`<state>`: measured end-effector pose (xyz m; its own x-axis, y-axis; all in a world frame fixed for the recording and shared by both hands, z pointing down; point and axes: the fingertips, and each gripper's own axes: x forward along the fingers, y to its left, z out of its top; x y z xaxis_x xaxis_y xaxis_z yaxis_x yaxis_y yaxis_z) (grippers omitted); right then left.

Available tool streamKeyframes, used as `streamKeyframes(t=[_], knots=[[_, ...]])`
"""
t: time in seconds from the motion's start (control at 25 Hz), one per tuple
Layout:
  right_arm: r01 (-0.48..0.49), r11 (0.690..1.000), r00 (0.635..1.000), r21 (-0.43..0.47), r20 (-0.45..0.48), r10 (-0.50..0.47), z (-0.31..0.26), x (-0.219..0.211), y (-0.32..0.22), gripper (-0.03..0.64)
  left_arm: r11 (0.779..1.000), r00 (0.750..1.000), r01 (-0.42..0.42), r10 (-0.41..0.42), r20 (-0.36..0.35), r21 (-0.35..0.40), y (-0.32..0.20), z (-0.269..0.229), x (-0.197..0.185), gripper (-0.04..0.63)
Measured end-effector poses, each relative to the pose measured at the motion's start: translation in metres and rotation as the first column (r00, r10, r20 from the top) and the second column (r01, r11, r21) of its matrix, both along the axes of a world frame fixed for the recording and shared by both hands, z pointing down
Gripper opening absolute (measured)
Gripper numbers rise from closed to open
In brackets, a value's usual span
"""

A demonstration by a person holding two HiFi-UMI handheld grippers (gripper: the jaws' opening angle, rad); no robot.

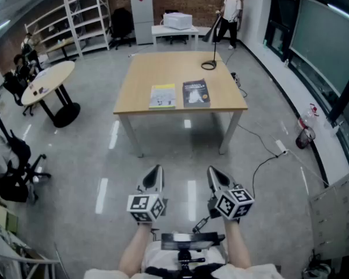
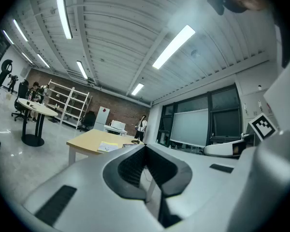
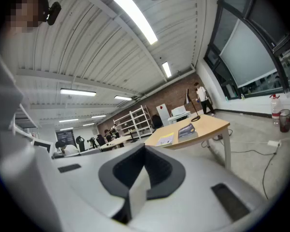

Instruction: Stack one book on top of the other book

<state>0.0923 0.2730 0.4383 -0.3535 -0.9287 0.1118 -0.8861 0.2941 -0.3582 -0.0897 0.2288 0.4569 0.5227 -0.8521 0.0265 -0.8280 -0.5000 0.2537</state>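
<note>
Two books lie side by side near the front edge of a wooden table (image 1: 163, 68): a yellow-and-white book (image 1: 163, 96) on the left and a dark grey book (image 1: 196, 92) on the right. They do not touch. My left gripper (image 1: 155, 173) and right gripper (image 1: 216, 174) hang over the floor well short of the table, both shut with nothing between the jaws. The right gripper view shows the yellow book (image 3: 166, 139) and the dark book (image 3: 187, 131) far ahead; the left gripper view catches the yellow book (image 2: 108, 147) beyond its shut jaws.
A black desk lamp (image 1: 210, 64) stands at the table's far right. Cables and a power strip (image 1: 281, 147) run over the floor on the right. A round table (image 1: 48, 83) and office chairs stand left; shelves, a cabinet and a standing person (image 1: 230, 16) are at the back.
</note>
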Motion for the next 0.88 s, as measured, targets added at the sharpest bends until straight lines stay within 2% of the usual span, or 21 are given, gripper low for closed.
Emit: streamKeyframes(t=[0.2,0.28,0.32,0.4,0.44,0.48,0.6,0.72,0.8,0.88], knots=[[0.001,1.0,1.0,0.018,0.029,-0.001,-0.009,-0.002,-0.004,-0.005,1.0,1.0,0.009,-0.009,0.001,0.011,-0.003,-0.003,-0.004,0.008],[-0.001,1.0,0.999,0.026,0.036,0.0,-0.01,-0.005,-0.004,-0.005,1.0,1.0,0.003,-0.003,-0.026,0.0,-0.005,-0.002,-0.007,0.008],[0.003,1.0,0.999,0.029,0.046,-0.005,-0.011,-0.007,-0.003,-0.005,1.0,0.998,-0.012,0.011,-0.059,-0.017,-0.005,0.0,-0.007,0.008],[0.029,0.999,0.996,0.029,0.079,-0.031,-0.011,-0.013,0.0,-0.005,0.997,0.983,-0.066,0.056,-0.174,-0.051,-0.002,0.003,-0.007,0.008],[0.045,0.999,0.995,0.024,0.092,-0.047,-0.009,-0.018,0.002,-0.005,0.995,0.972,-0.086,0.073,-0.222,-0.049,0.002,0.002,-0.008,0.008],[0.059,0.998,0.993,0.017,0.097,-0.061,-0.006,-0.021,0.003,-0.005,0.995,0.969,-0.091,0.081,-0.235,-0.033,0.006,0.002,-0.009,0.008],[0.086,0.996,0.994,-0.009,0.073,-0.085,0.006,-0.026,0.005,-0.005,0.998,0.988,-0.066,0.064,-0.139,-0.011,0.013,0.011,-0.01,0.008],[0.087,0.996,0.995,-0.024,0.058,-0.086,0.01,-0.028,0.003,-0.005,0.998,0.996,-0.019,0.013,-0.086,-0.061,0.008,0.022,-0.017,0.008],[0.09,0.996,0.995,-0.03,0.043,-0.088,0.012,-0.031,0.002,-0.003,0.991,0.995,-0.025,0.012,-0.099,-0.129,0.004,0.032,-0.019,0.008],[0.106,0.994,0.994,-0.038,0.038,-0.105,0.016,-0.033,0.002,-0.003,0.977,0.984,-0.057,0.022,-0.174,-0.203,0.003,0.041,-0.02,0.008]])
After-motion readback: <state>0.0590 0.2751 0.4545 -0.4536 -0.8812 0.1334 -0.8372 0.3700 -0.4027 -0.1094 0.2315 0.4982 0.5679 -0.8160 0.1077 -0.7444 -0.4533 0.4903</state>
